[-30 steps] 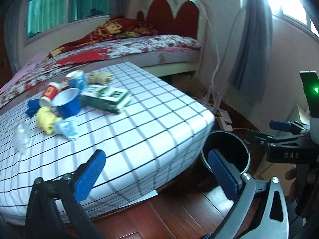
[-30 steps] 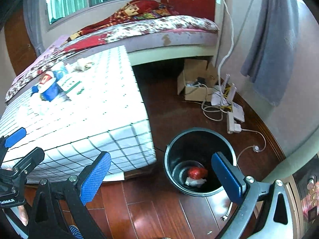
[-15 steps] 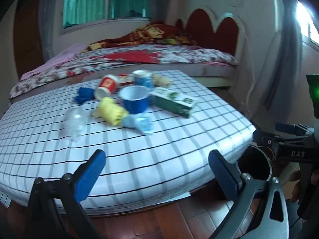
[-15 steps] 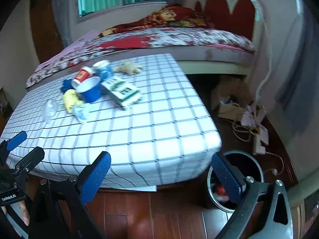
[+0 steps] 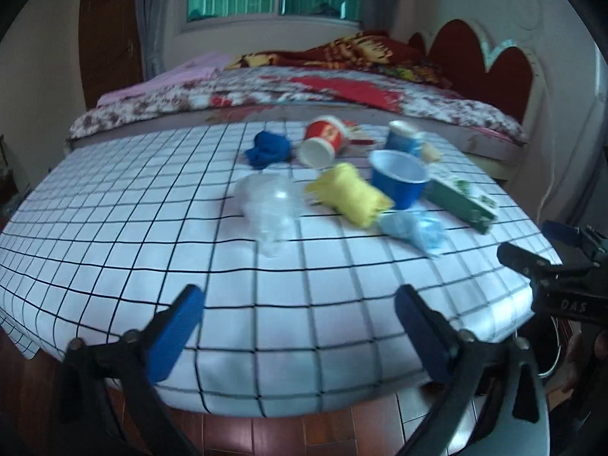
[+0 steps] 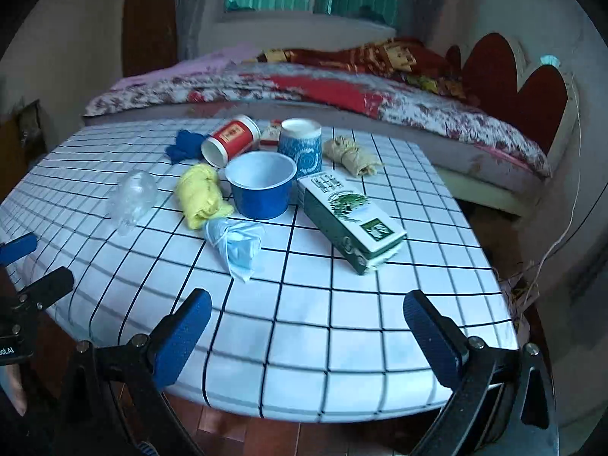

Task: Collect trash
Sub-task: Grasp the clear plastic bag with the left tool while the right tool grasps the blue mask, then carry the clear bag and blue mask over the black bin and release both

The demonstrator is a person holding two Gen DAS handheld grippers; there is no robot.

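Behind the red cup (image 6: 231, 140), a small wrapper hides; both jaws released, left's closing.

White "DAS" lettering on right claw (image 5: 570, 258) body, carton print illegible

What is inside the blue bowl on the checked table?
The blue bowl stands upright; its white inner wall shows and nothing rises above the rim. Its near wall hides the very bottom, so small contents cannot be ruled out.

Near half of the checked table (image 6: 304, 326) is bare, so plenty of room to come in over the front edge; the trash huddles at the far side, green carton (image 6: 351, 220) angled rightward, clear plastic cup (image 6: 131, 197) guarding the left.
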